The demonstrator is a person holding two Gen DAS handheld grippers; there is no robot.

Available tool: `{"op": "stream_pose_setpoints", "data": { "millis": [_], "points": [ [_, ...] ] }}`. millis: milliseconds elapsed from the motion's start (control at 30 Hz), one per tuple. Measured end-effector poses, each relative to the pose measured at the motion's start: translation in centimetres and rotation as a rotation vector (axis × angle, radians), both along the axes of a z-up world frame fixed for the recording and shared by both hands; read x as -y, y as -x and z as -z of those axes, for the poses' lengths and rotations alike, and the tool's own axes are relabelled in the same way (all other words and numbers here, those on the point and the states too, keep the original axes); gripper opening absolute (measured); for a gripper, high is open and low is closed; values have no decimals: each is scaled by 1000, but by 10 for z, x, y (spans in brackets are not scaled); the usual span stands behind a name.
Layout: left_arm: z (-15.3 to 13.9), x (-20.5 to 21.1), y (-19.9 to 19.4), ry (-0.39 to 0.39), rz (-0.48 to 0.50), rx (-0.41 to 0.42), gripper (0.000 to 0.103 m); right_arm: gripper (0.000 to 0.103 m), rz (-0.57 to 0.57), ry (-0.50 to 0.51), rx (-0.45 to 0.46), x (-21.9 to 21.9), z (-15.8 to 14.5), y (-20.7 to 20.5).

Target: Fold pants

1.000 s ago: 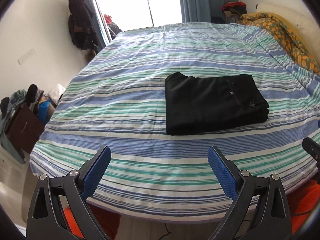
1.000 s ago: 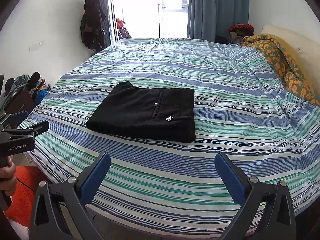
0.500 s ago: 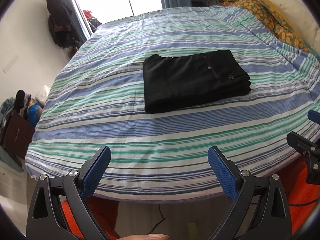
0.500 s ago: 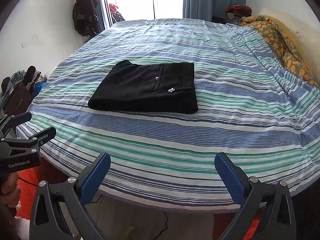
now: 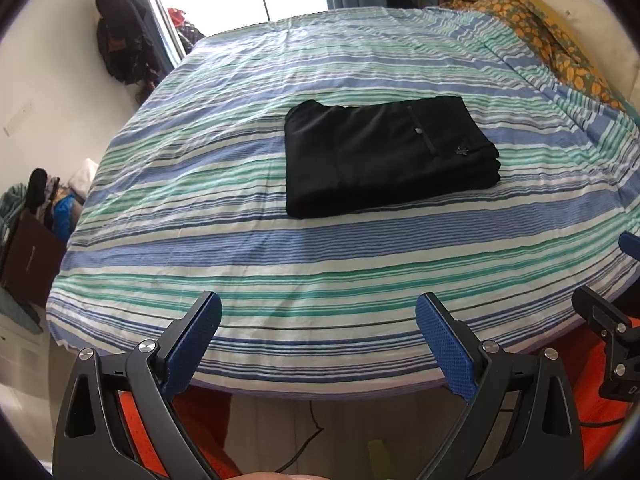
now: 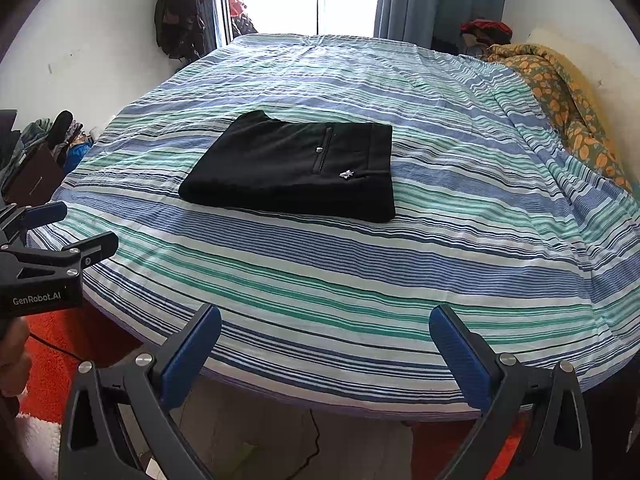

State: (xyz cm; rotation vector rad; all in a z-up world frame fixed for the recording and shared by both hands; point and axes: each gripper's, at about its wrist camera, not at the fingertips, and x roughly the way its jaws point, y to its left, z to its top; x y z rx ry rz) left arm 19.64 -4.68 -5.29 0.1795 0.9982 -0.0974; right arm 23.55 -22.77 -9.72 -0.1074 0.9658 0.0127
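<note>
Black pants (image 5: 384, 156) (image 6: 296, 168) lie folded into a neat rectangle in the middle of the striped bed (image 5: 280, 272) (image 6: 460, 264), back pocket and small white logo facing up. My left gripper (image 5: 318, 320) is open with nothing in it, held back over the bed's near edge, well short of the pants. My right gripper (image 6: 324, 330) is open and empty too, also near the front edge. The right gripper shows at the right border of the left wrist view (image 5: 612, 312), and the left gripper at the left border of the right wrist view (image 6: 60, 240).
An orange-patterned quilt (image 5: 560, 48) (image 6: 568, 104) is bunched along the bed's right side. Clothes hang on the left wall (image 5: 120, 36). Bags and clutter (image 5: 36, 216) sit on the floor at left. An orange rug (image 6: 48, 360) and a cable (image 5: 304, 444) lie below the bed's edge.
Both grippers have drawn back from the bed and risen, so more of the bed's near edge and the floor shows. The pants have not moved.
</note>
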Motion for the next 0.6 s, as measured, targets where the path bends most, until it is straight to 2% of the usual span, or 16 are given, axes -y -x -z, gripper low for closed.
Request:
{"op": "stream_pose_setpoints", "data": {
  "millis": [333,500,600],
  "points": [
    [-1,-1,1,5,-1,0,98,103,-2,4,8,0,-2,0],
    [-4,-7,4,54,-17,-2,100,103,-4,1,15,1,-4,1],
    [-4,-5,7,31,-15,8,100,103,-3,-3,24,2,-7,1]
  ]
}}
